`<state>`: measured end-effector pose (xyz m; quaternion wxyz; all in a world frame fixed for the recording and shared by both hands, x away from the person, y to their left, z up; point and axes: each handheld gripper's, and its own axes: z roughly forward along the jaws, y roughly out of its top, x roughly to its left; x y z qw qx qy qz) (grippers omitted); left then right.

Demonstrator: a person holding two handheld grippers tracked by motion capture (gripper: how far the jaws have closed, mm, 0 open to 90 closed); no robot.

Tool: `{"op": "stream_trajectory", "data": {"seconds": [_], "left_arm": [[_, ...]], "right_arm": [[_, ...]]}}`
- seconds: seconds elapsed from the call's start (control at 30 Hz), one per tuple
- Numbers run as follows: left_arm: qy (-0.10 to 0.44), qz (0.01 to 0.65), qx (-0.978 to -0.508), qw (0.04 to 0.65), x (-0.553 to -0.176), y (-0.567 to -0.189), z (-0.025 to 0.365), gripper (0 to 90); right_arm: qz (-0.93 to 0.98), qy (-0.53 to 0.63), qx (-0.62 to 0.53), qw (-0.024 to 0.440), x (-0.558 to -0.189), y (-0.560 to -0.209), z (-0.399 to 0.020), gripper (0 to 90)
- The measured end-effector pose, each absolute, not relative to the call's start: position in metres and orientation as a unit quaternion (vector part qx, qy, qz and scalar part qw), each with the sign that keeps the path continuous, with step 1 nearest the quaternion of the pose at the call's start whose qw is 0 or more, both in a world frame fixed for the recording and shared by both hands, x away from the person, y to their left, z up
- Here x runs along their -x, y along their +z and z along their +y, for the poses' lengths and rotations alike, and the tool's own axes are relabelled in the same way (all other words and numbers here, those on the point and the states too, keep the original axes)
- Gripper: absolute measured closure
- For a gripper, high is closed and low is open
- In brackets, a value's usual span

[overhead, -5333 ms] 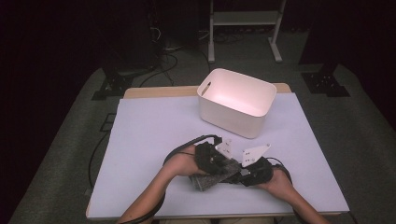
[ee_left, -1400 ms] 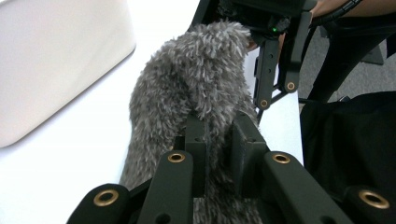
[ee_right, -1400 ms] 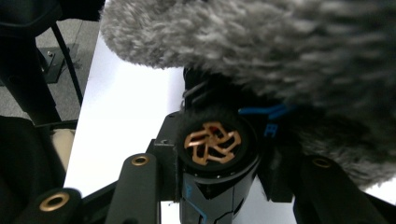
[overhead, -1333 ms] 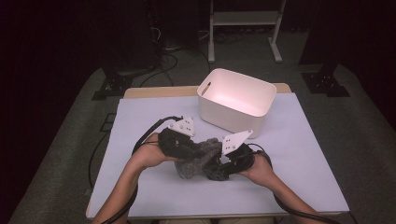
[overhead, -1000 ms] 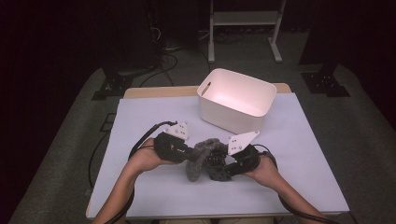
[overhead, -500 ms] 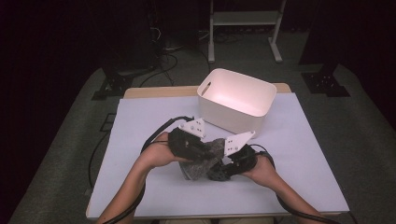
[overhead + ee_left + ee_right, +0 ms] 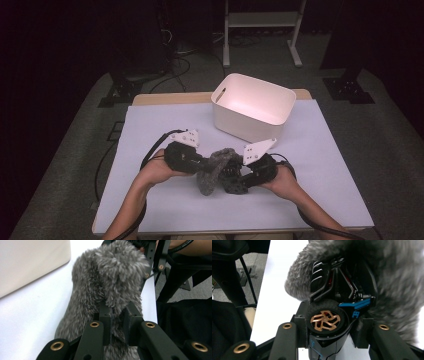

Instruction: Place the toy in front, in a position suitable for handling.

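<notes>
A: What sits at the middle of the table?

B: One grey fluffy cloth, bunched up above the white table cover, near its front edge and between the two grippers. Against it is one black toy car with a blue trim piece and a copper-coloured wheel hub; the fur lies over and around its upper body.

A: Who holds what?

B: The left gripper has its jaws drawn narrow on a fold of the cloth, fur pressed between them. The right gripper has its jaws closed in on the car, the wheel lying between them in the right gripper view.

A: How many hands?

B: Two. The left hand and the right hand each grip one tool, forearms coming in from the near edge. Each gripper carries one pale three-cornered plate on top and trails one cable.

A: And farther out?

B: One white bin stands behind the grippers, toward the far edge of the table, apart from the cloth. Beyond the table is grey carpet and one pale metal stand in the dark.
</notes>
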<state>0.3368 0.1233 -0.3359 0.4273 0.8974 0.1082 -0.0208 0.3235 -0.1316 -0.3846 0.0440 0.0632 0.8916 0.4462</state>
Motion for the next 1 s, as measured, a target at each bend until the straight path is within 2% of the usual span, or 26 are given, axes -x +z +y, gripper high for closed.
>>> {"op": "stream_trajectory", "data": {"seconds": [0.27, 0.43, 0.8, 1.0], "left_arm": [[0.005, 0.101, -0.898, 0.428, -0.334, -0.311, 0.134, 79.6], [-0.006, 0.086, -0.901, 0.425, -0.331, -0.311, 0.128, 79.4], [-0.005, 0.112, -0.908, 0.403, -0.333, -0.333, 0.133, 79.4], [-0.008, 0.113, -0.902, 0.416, -0.335, -0.334, 0.133, 79.5]], "right_arm": [[0.886, 0.459, -0.054, 0.036, -0.333, -0.377, -0.104, 56.1], [0.892, 0.448, -0.044, 0.033, -0.331, -0.38, -0.095, 56.1], [0.892, 0.447, -0.055, 0.04, -0.329, -0.384, -0.117, 55.9], [0.89, 0.45, -0.062, 0.042, -0.328, -0.383, -0.12, 56.0]]}}
